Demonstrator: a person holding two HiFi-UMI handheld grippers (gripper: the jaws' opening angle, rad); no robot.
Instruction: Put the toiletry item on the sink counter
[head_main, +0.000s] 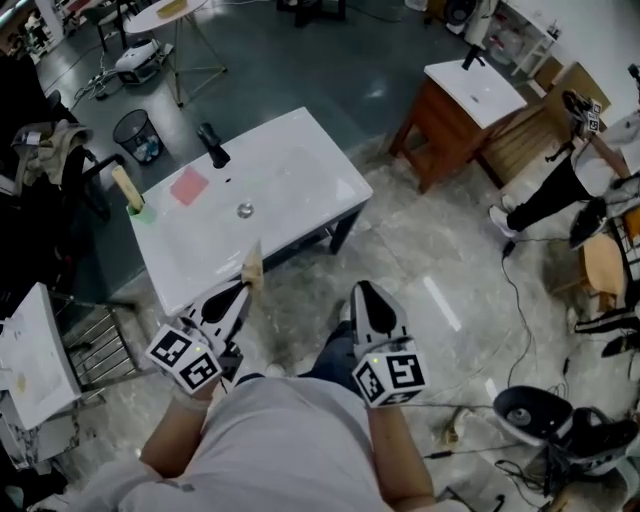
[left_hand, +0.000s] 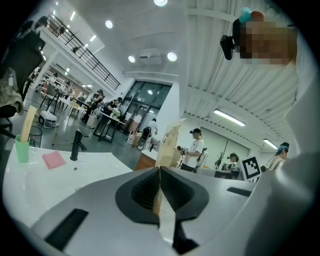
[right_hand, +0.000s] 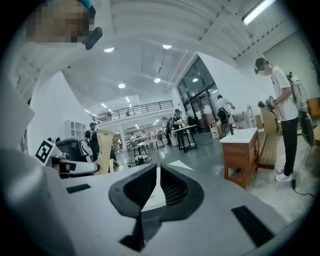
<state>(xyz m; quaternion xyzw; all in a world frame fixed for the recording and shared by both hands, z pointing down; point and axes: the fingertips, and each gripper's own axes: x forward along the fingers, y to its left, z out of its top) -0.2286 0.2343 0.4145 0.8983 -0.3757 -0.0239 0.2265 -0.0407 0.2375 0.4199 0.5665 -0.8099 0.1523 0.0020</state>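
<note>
A white sink counter (head_main: 290, 150) stands ahead of me, with a black faucet (head_main: 213, 146), a drain (head_main: 244, 210), a pink pad (head_main: 188, 186) and a green cup (head_main: 136, 207) holding a tan tube. My left gripper (head_main: 243, 285) is shut on a flat beige toiletry tube (head_main: 252, 264), held upright just over the counter's near edge. In the left gripper view the tube (left_hand: 169, 142) sticks up from between the closed jaws (left_hand: 160, 170), with the counter (left_hand: 30, 180) beyond. My right gripper (head_main: 362, 290) hangs shut and empty over the floor, to the right of the counter.
A wire trash bin (head_main: 137, 135) stands behind the counter. A wooden vanity with a white top (head_main: 462, 105) is at the far right, and a person (head_main: 560, 190) stands beside it. Cables and a round black device (head_main: 540, 415) lie on the floor at the right. A white board (head_main: 35, 350) is at my left.
</note>
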